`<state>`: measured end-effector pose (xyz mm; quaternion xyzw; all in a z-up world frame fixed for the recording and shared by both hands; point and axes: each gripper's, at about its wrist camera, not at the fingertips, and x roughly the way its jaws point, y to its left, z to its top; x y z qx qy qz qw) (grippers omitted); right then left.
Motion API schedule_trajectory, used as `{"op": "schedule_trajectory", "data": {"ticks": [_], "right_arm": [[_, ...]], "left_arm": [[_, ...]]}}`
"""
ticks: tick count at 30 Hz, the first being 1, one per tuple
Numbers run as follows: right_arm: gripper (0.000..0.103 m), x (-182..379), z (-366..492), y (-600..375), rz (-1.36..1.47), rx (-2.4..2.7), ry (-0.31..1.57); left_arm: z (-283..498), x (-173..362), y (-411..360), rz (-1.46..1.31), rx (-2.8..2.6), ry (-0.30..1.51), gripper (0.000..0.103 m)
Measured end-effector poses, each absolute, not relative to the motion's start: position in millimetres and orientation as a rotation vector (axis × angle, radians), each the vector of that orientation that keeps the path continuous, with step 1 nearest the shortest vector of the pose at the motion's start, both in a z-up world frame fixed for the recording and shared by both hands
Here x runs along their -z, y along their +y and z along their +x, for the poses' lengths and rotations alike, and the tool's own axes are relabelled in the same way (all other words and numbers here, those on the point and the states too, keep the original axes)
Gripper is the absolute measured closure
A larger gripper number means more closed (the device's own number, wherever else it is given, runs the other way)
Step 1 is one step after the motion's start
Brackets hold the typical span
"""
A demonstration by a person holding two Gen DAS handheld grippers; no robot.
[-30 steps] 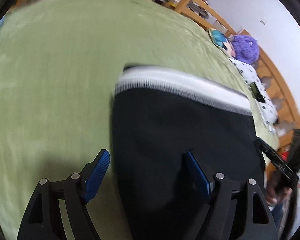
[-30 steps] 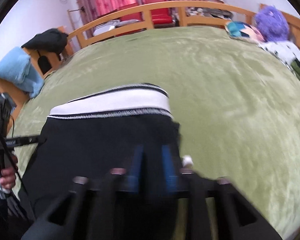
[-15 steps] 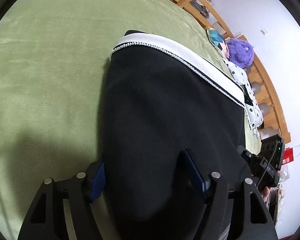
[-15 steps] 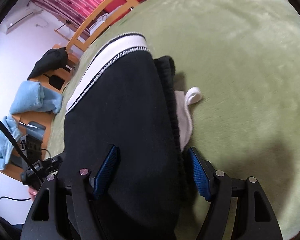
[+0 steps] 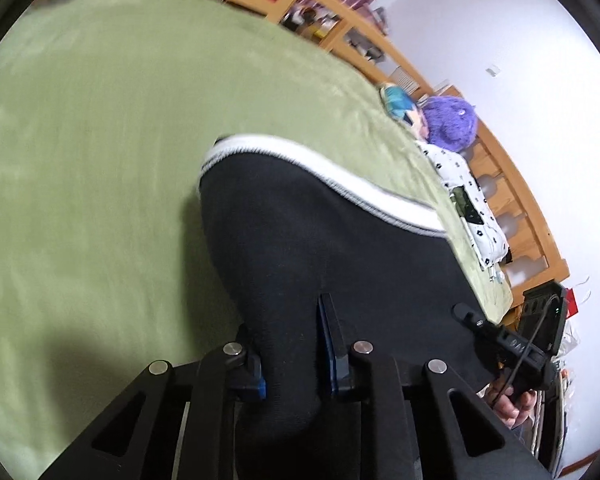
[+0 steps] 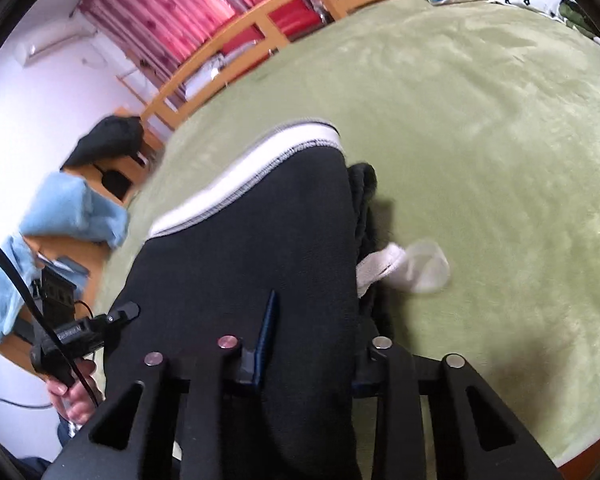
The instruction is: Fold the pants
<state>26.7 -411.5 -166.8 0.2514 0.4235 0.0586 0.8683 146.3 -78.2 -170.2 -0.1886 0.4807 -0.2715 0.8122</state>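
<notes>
Black pants [image 5: 340,248] with a white waistband [image 5: 324,176] lie on a green bed cover [image 5: 80,160]. My left gripper [image 5: 292,344] is shut on the near left edge of the pants, with cloth bunched between its blue pads. In the right wrist view my right gripper [image 6: 312,344] is shut on the near right edge of the pants [image 6: 260,240]. A white pocket lining [image 6: 416,264] sticks out at the pants' right side. The waistband [image 6: 268,160] lies at the far end.
A wooden bed rail [image 5: 500,168] runs along the far edge. A purple plush [image 5: 452,120] and a spotted pillow [image 5: 464,184] lie at the right. Blue towels [image 6: 68,208] and dark clothes [image 6: 108,140] sit on furniture at the left.
Both grippers have closed on the near edge of the pants. Both views have pulled back and up, and the near cloth has lifted with the grippers.
</notes>
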Motion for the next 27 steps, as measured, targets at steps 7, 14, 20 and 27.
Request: {"op": "schedule_trajectory", "data": {"ticks": [7, 14, 20, 27], "right_arm": [[0.080, 147.0, 47.7, -366.4, 0.582, -0.166, 0.809], [0.079, 159.5, 83.8, -268.3, 0.533, -0.287, 0.841], [0.057, 171.3, 72.5, -230.6, 0.236, -0.220, 0.919], [0.066, 110.6, 18.9, -217.9, 0.070, -0.141, 0.743]], "left_arm": [[173.9, 131.7, -23.1, -0.362, 0.535, 0.966, 0.085], [176.5, 129.6, 74.0, -0.322, 0.417, 0.965, 0.084], [165.4, 185.4, 91.5, -0.255, 0.316, 1.111, 0.053], [111.4, 140.7, 74.0, -0.080, 0.276, 0.922, 0.048]]}}
